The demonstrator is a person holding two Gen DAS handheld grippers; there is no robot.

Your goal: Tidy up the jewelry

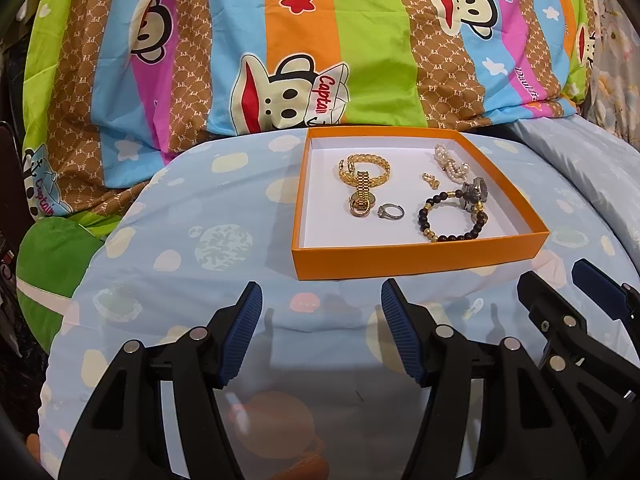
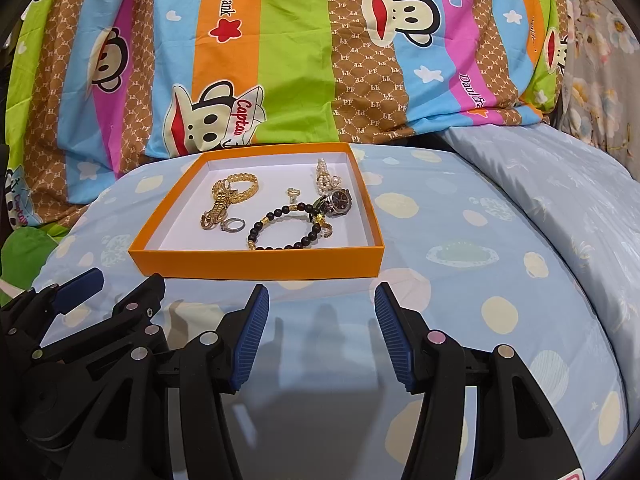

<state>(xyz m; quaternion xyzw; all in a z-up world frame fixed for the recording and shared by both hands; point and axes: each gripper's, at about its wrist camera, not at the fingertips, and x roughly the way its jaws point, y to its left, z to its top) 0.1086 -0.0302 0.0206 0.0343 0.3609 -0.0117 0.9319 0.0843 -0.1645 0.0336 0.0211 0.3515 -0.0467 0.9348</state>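
An orange box (image 1: 416,262) (image 2: 256,266) with a white floor sits on the light blue bedsheet. Inside lie a gold chain bracelet (image 1: 366,170) (image 2: 236,188), a gold watch band (image 1: 362,196), a silver ring (image 1: 390,211) (image 2: 233,225), a small gold ring (image 1: 430,179) (image 2: 293,193), a black bead bracelet (image 1: 452,220) (image 2: 286,226), a dark watch (image 1: 474,194) (image 2: 338,202) and a pearl strand (image 1: 450,162) (image 2: 324,176). My left gripper (image 1: 322,300) is open and empty, just short of the box's front wall. My right gripper (image 2: 322,302) is open and empty, beside the left one (image 2: 116,292).
A striped cartoon-monkey quilt (image 1: 280,40) (image 2: 280,40) rises behind the box. A second pale blue cover (image 2: 560,184) lies at the right. The right gripper shows in the left wrist view (image 1: 560,292). Bare bedsheet (image 2: 480,260) lies to the right of the box.
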